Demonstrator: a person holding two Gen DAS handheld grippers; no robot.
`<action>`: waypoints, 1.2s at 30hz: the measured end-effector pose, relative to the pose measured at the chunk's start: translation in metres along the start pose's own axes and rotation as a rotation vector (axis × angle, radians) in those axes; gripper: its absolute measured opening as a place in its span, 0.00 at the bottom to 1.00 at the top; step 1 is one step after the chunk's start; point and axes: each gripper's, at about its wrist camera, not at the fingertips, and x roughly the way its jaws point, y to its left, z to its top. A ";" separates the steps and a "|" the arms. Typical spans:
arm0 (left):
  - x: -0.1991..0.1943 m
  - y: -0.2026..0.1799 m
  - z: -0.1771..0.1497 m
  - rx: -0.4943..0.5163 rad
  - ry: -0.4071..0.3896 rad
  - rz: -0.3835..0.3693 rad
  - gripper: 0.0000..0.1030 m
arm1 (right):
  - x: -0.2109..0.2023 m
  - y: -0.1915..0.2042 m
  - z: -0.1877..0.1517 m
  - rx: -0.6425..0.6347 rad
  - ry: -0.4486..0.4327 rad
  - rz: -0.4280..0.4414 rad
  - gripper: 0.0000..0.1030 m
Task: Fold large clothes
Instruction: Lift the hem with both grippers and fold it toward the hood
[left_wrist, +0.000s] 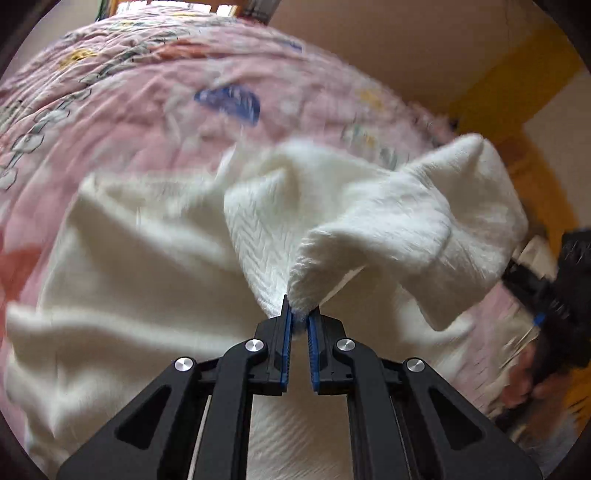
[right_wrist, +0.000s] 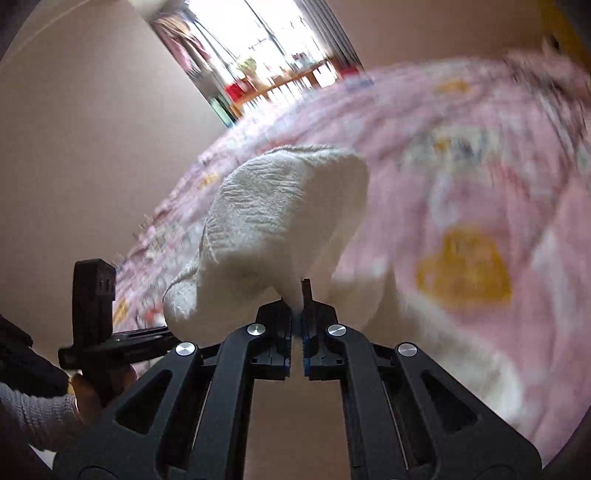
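White sweater (left_wrist: 155, 258) pinched by left tool (left_wrist: 299, 314) and right tool (right_wrist: 298, 317)

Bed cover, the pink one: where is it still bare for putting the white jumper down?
Bare pink cover lies beyond the white jumper, up to the far edge by the window. Crowded near both grippers, where the cloth bunches.

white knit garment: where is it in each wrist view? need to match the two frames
Left wrist: the white knit garment fills the centre and lower left, a bunched edge pinched in the left claw.
Right wrist: one raised fold of it stands at centre, pinched in the right claw.
Shared landmark: the pink patterned bedspread under the garment.
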 end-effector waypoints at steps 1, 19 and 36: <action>0.006 -0.003 -0.014 0.008 0.023 0.007 0.07 | 0.002 -0.002 -0.011 0.009 0.019 -0.018 0.07; -0.024 -0.013 -0.082 0.258 0.224 0.185 0.37 | -0.094 -0.031 -0.081 0.426 0.072 -0.133 0.62; 0.060 0.025 -0.007 0.037 0.394 0.482 0.53 | 0.041 -0.028 -0.014 0.521 0.450 -0.415 0.21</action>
